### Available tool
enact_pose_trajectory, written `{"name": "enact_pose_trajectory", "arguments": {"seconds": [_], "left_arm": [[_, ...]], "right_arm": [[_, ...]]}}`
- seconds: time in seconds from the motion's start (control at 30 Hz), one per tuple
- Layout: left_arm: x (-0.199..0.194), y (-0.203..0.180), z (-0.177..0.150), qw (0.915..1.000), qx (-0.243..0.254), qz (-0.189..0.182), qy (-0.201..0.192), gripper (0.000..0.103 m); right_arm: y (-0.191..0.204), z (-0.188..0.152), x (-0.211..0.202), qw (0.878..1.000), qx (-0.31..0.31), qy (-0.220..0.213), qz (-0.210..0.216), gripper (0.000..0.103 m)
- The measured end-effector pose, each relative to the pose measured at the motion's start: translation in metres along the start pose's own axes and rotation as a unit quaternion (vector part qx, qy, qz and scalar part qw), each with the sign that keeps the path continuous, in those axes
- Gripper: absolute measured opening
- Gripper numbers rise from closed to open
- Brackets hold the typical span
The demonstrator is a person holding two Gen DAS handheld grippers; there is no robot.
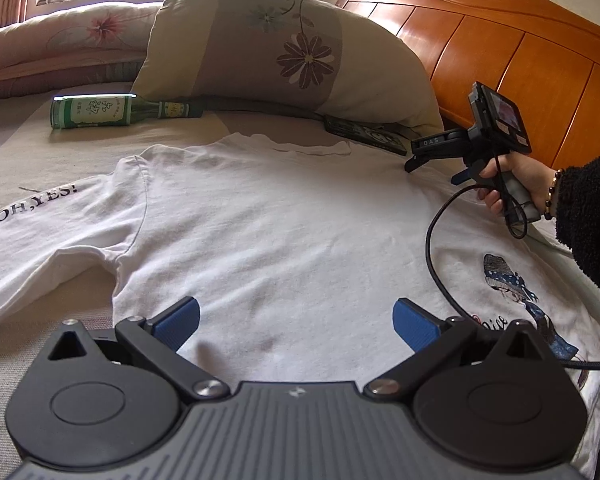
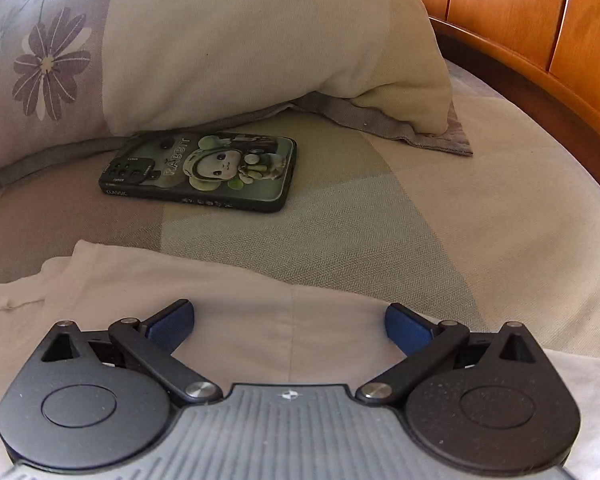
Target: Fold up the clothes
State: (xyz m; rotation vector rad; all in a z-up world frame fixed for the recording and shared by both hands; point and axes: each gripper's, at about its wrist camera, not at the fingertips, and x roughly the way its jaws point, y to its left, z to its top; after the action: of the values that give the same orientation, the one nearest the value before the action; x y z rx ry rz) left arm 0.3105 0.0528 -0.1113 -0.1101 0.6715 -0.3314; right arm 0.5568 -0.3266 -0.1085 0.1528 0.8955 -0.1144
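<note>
only the left view is showing the white t-shirt (image 1: 280, 220) spreading flat; both the left gripper (image 1: 296, 322) and right gripper (image 2: 290, 322) are gaping wide, with a phone (image 2: 198, 170) and bottle (image 1: 112, 111) lying beside the pillow (image 1: 268, 40).

The white cotton-like T-shirt (image 1: 280, 216) is soft, matt cloth with printed lettering. The beige woven bedsheet (image 2: 380, 220) shows a coarse, visible weave. The orange-brown wooden headboard (image 1: 500, 40) is varnished and glossy. The green glass bottle (image 1: 100, 112) shines, with a paper label. The dark phone case (image 2: 204, 168) looks smooth and glossy. The left gripper (image 1: 296, 322) has matt black plastic, metal rivets and textured blue fingers (image 1: 180, 320).
</note>
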Motion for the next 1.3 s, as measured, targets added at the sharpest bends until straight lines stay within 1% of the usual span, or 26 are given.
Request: {"name": "enact_pose_trajectory", "arguments": {"seconds": [0.07,0.1,0.2,0.23,0.3,0.4,0.5,0.6,0.67,0.73,0.83,0.9,0.93,1.0,1.03,1.13,1.2,1.3], "left_arm": [[-0.002,0.000,0.001,1.0000,-0.002,-0.001,-0.004,0.102],[-0.004,-0.001,0.001,1.0000,-0.002,-0.001,-0.007,0.102],[-0.009,-0.003,0.001,0.9999,0.003,-0.001,-0.014,0.102],[-0.009,-0.004,0.001,0.9999,0.006,0.000,-0.015,0.102],[-0.009,-0.005,0.001,0.9998,0.009,0.002,-0.016,0.102],[-0.007,-0.002,0.001,0.9999,0.006,0.003,-0.011,0.102],[-0.006,0.001,0.001,1.0000,-0.001,0.000,-0.009,0.102],[-0.005,0.005,0.002,0.9999,-0.009,-0.004,-0.007,0.102],[-0.005,0.006,0.002,0.9999,-0.012,-0.006,-0.008,0.102],[-0.007,0.006,0.002,0.9999,-0.011,-0.004,-0.012,0.102],[-0.010,0.005,0.002,0.9997,-0.012,-0.010,-0.019,0.102],[-0.011,0.004,0.003,0.9995,-0.012,-0.016,-0.024,0.102],[-0.011,0.003,0.003,0.9995,-0.012,-0.018,-0.024,0.102],[-0.009,0.003,0.003,0.9995,-0.012,-0.018,-0.021,0.102],[-0.008,0.002,0.002,0.9996,-0.012,-0.017,-0.019,0.102],[-0.004,0.001,0.001,0.9997,-0.011,-0.015,-0.014,0.102],[-0.002,-0.001,0.000,0.9998,-0.009,-0.015,-0.010,0.102],[0.003,-0.003,-0.002,0.9999,-0.004,-0.012,-0.002,0.102]], "right_arm": [[-0.004,-0.004,-0.019,0.999,0.022,-0.003,0.037,0.103],[-0.003,-0.007,-0.029,0.998,0.033,0.005,0.048,0.103],[0.014,-0.019,-0.039,0.995,0.022,0.048,0.081,0.103],[0.022,-0.023,-0.038,0.995,0.013,0.057,0.084,0.103],[0.040,-0.033,-0.031,0.995,-0.016,0.063,0.078,0.103],[0.062,-0.036,-0.012,0.998,-0.058,0.028,0.028,0.103],[0.072,-0.024,0.009,0.998,-0.070,-0.006,0.006,0.103],[0.074,-0.011,0.023,0.997,-0.078,-0.025,0.011,0.103],[0.072,-0.003,0.023,0.997,-0.071,-0.022,0.015,0.103],[0.071,-0.003,0.012,0.997,-0.072,-0.020,0.029,0.103],[0.065,-0.009,-0.026,0.994,-0.088,-0.030,0.055,0.103],[0.050,-0.013,-0.053,0.992,-0.108,-0.038,0.055,0.103],[0.038,-0.014,-0.065,0.991,-0.116,-0.039,0.048,0.103],[0.011,-0.015,-0.080,0.993,-0.112,-0.031,0.031,0.103],[-0.007,-0.016,-0.085,0.995,-0.097,-0.018,0.021,0.103],[-0.066,-0.025,-0.086,1.000,-0.019,0.020,-0.010,0.103],[-0.096,-0.034,-0.079,0.998,0.027,0.042,-0.041,0.103],[-0.128,-0.049,-0.062,0.991,0.077,0.070,-0.088,0.103]]}}
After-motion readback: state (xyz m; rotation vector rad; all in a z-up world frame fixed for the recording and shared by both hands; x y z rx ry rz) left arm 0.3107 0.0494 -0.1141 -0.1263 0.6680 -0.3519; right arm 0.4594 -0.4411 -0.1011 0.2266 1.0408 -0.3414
